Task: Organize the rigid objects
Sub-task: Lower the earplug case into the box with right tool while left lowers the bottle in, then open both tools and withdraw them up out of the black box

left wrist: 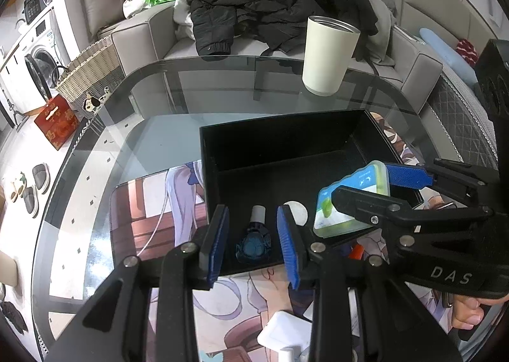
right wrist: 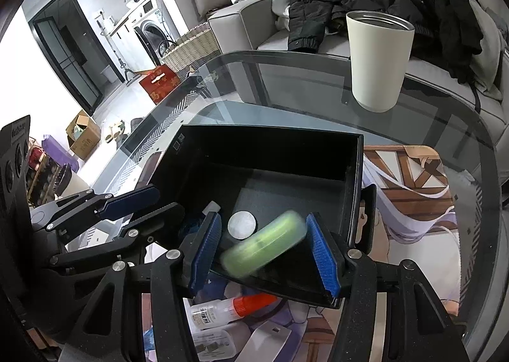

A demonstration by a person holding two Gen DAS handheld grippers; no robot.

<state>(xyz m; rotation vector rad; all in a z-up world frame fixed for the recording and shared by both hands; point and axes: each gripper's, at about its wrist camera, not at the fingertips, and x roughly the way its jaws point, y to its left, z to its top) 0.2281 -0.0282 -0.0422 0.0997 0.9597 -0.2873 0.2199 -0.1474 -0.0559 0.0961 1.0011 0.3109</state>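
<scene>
Right over the black box [left wrist: 280, 136] [right wrist: 270, 145], the flat green case [left wrist: 331, 212] [right wrist: 264, 247] hung tilted between the jaws of the right gripper [right wrist: 264, 222] [left wrist: 362, 182]. It looked blurry in the right wrist view. Those jaws were spread wide, and there was a gap between the case and the left blue pad. The other end of the case was close to the right pad, but I could not tell if it touched.

Down inside the box, near its front wall, lay a small blue bottle [left wrist: 254, 241] with a pale cap. A round white disc [left wrist: 297, 207] [right wrist: 241, 224] lay flat on the box floor just beside it. The back part of the box was bare and dark.

The left gripper [left wrist: 253, 218] [right wrist: 165, 202] was at the front edge of the box. Its jaws were spread too, one on each side of the blue bottle as seen from above, and they were not pinching anything.

The box sat on a picture mat [left wrist: 143, 202] on the glass worktop [left wrist: 222, 88]. A little glue bottle [right wrist: 229, 308] with an orange cap lay on the mat in front of the box. A tall white cup [left wrist: 331, 56] [right wrist: 378, 62] stood upright near the far edge of the worktop, well apart from the box. Behind it was a grey sofa [left wrist: 143, 34] with black coats [left wrist: 254, 2] piled on it.
</scene>
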